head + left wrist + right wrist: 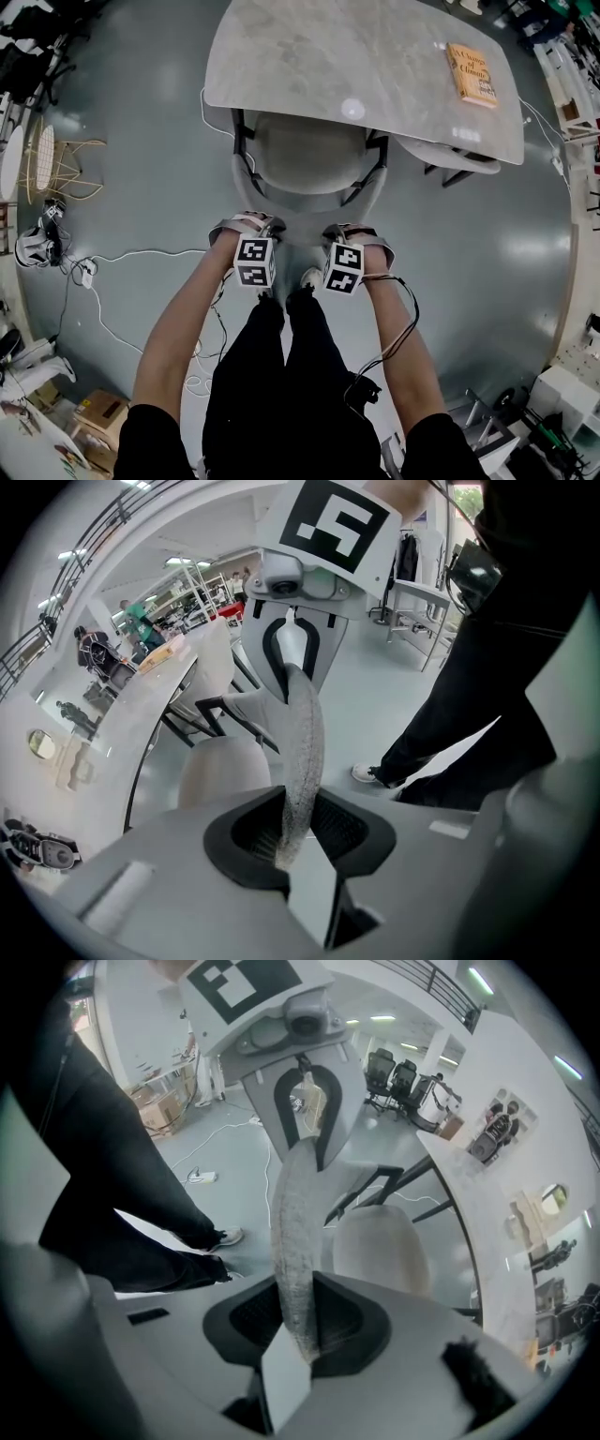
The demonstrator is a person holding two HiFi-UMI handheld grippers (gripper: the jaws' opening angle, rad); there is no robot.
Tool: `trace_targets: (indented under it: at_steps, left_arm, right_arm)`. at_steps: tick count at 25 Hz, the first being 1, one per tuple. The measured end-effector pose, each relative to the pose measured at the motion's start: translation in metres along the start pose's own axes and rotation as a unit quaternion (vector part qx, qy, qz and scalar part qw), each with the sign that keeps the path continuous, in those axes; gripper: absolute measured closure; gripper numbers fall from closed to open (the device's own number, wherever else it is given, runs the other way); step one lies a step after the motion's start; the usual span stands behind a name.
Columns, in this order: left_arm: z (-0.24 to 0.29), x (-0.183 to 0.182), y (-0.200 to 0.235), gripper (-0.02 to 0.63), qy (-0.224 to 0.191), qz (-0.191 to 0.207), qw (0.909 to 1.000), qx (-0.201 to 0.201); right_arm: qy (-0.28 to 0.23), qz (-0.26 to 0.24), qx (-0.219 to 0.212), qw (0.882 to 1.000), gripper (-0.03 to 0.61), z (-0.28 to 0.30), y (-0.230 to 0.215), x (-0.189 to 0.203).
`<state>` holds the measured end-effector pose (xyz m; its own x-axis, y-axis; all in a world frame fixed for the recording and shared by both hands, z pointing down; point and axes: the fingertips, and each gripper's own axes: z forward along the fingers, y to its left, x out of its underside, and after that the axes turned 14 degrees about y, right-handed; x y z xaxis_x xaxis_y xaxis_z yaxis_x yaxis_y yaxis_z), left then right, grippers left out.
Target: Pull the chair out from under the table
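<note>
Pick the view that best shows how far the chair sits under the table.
Head view: it looks down on the chair, its seat's front tucked under the table. Both gripper views show mainly the backrest rim clamped close up, plus some seat.

Glossy grey floor [141, 141], white cable [150, 253], yellow wire-frame seat [66, 164], cardboard box [98, 410].

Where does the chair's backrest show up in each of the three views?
Head view: chair backrest, lower centre, between left gripper and right gripper.
Left gripper view: centre, speckled edge clamped in its jaws.
Right gripper view: centre, clamped likewise.
Shared landmark: table, top, left, right respectively.
</note>
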<state>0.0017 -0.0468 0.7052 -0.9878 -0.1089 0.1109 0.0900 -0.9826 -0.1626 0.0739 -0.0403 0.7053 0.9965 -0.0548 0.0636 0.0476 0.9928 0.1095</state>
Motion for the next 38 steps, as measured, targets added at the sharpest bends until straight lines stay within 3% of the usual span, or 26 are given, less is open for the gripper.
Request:
trace_targets:
  at_steps: [14,25,38]
  left_arm:
    - [0.002,0.002,0.002,0.531,0.008,-0.001,0.9999,-0.007]
    - [-0.001,0.000,-0.023,0.537,0.007,0.021,0.9997,0.001]
    - [-0.006,-0.008,-0.053,0.537,0.005,0.018,0.9998,0.007]
  right_arm:
    - [0.007,0.004,0.001,1.000,0.502,-0.001,0.000,0.001]
    - [0.014,-0.001,-0.002,1.000,0.502,-0.002,0.021,-0.001]
    - [0.017,0.005,-0.007,1.000,0.502,-0.004,0.052,0.002]
